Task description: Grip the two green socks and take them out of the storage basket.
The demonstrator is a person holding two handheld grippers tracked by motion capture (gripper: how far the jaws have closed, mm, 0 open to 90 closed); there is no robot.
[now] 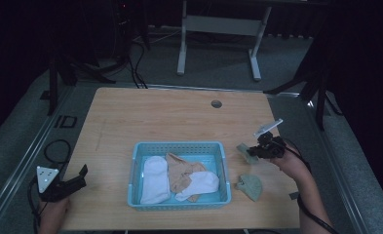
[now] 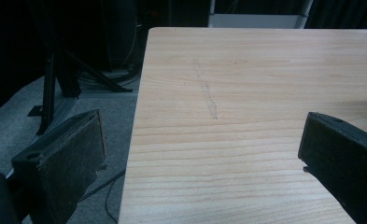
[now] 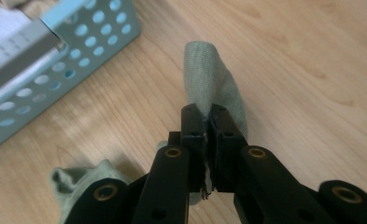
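Green sock (image 3: pixel 209 79) hangs clamped in the right gripper (image 3: pixel 208 122) beside the blue basket (image 1: pixel 179 147); its mate (image 1: pixel 250 186), probably, lies on the table. Left gripper (image 1: pixel 77 178) gapes, idle.

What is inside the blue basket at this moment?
The blue basket holds two white socks and beige fabric between them. Whatever lies beneath them is covered.

Green sock (image 3: pixel 209 74): matt knit cloth. Basket (image 1: pixel 179 146): perforated blue plastic. Table (image 1: pixel 169 112): smooth wood grain.
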